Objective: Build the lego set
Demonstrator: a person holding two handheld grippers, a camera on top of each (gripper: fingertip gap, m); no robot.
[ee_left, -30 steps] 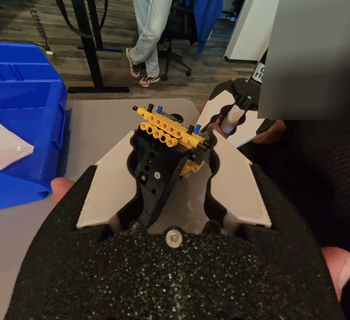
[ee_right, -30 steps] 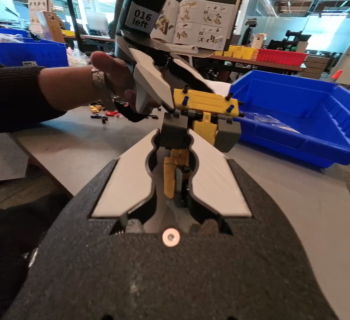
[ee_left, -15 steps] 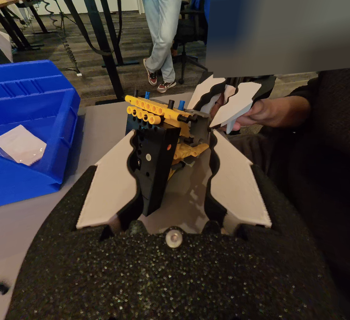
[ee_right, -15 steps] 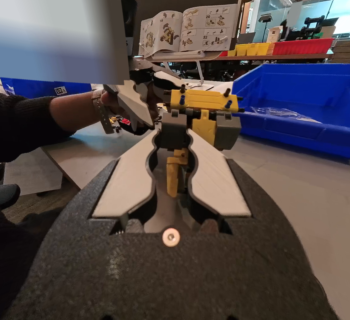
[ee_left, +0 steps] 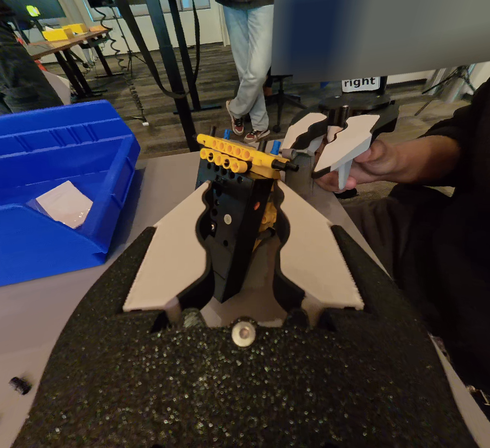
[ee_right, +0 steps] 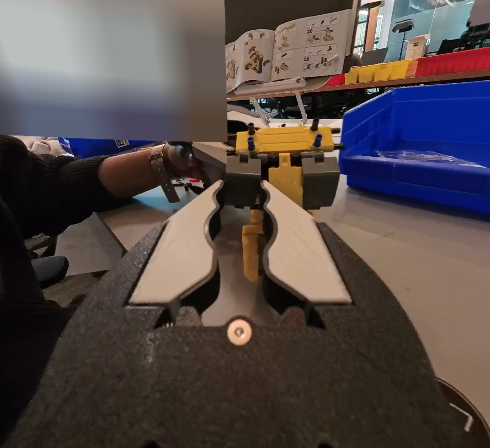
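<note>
Model [ee_left: 238, 196] of yellow, black, grey bricks stands at bench [ee_left: 164, 191] edge, beside blue bin [ee_left: 66, 170]. Left gripper [ee_left: 241, 191] pinches black block, steadying it; right gripper [ee_right: 242, 188] pinches grey piece.

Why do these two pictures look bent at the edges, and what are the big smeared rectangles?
Left wrist view: wide-angle lens bows the blue plastic bin; the smeared rectangle is a privacy patch added afterwards; the yellow-and-black brick model is sharp, the left gripper shut on it. Right wrist view: same curving and patch; the right gripper grips the model's grey block, slightly soft; the open instruction booklet is evenly lit.
</note>
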